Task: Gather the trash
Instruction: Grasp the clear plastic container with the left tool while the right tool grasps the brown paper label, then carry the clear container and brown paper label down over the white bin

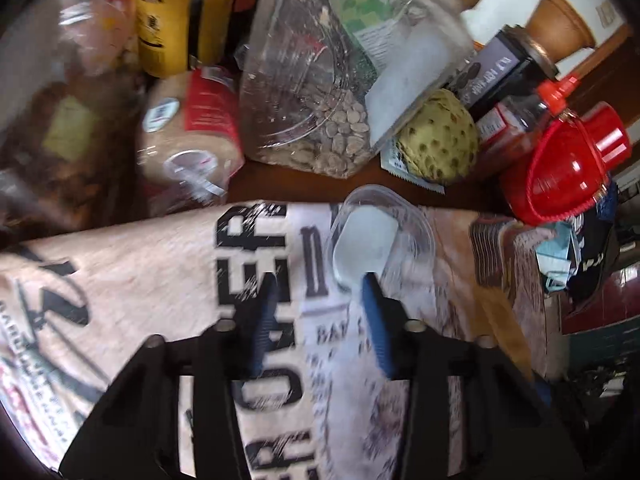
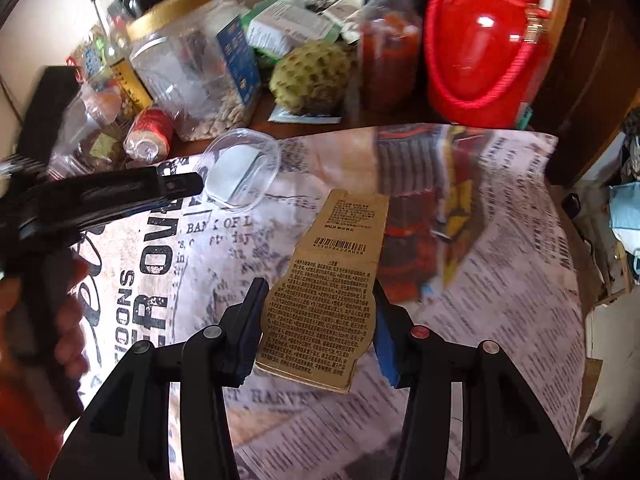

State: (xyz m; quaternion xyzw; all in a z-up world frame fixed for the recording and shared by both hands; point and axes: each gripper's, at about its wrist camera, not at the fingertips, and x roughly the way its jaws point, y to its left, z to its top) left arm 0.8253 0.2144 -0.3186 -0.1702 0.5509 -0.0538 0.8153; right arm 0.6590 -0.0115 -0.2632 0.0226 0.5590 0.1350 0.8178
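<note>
A clear plastic cup (image 1: 382,236) with a white bottom lies on its side on the printed tablecloth (image 1: 160,280). My left gripper (image 1: 320,280) is open just in front of it, the right blue fingertip touching its rim. The cup also shows in the right wrist view (image 2: 244,168), with the left gripper's black body (image 2: 120,192) beside it. A brown paper package (image 2: 332,288) with a barcode and printed text lies flat on the cloth between the open fingers of my right gripper (image 2: 320,284).
Behind the cup stand a clear nut jar (image 1: 332,80), a green custard apple (image 1: 440,140), a red lidded container (image 1: 560,164), a chili sauce bottle (image 2: 390,36), yellow bottles (image 1: 160,16) and wrapped food (image 1: 192,136). The table's right edge (image 2: 568,240) drops to a cluttered floor.
</note>
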